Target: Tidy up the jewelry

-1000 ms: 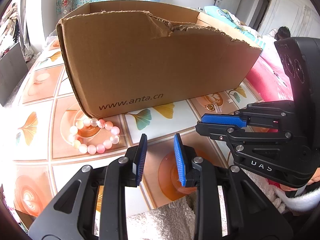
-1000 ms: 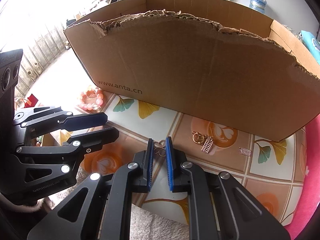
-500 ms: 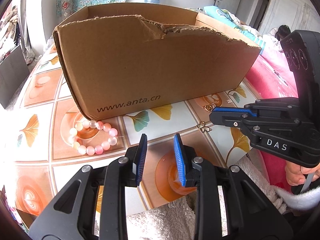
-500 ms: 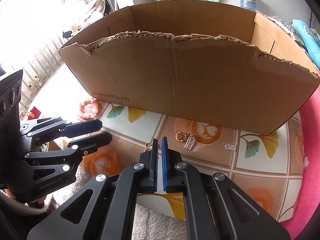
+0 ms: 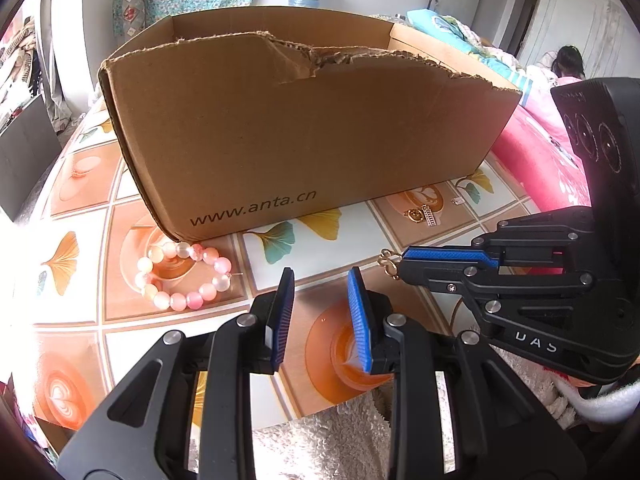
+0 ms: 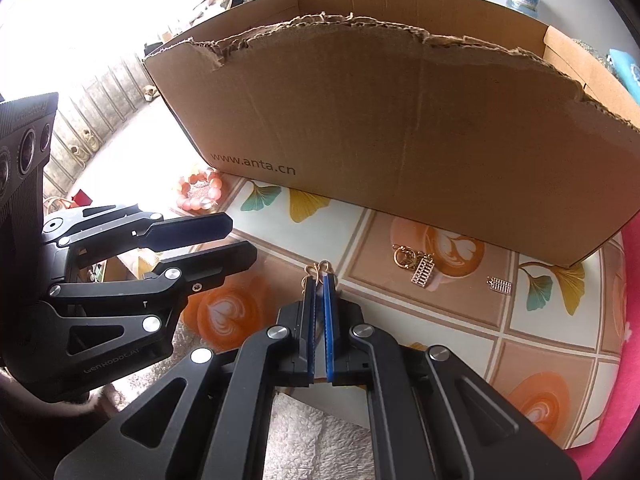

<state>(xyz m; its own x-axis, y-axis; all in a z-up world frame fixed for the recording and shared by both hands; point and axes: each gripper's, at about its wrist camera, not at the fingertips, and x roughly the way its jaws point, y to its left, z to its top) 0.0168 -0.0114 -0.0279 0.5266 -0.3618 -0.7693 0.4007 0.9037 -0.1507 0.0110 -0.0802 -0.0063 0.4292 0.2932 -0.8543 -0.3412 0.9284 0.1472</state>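
gold earring clenched in right hand-held gripper; left hand-held gripper released, empty. bead bracelet, 2 charms left on worktop, cardboard box nxt.

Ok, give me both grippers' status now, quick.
Left gripper: open, holding nothing.
Right gripper: shut on the small gold earring.

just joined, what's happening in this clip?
A person with a handheld gripper in each hand is sorting jewelry on a tiled table. The right gripper has just closed on a small gold wire charm and holds it. The left gripper is open and holds nothing. The pink bead bracelet and two gold charms lie outside the cardboard box.
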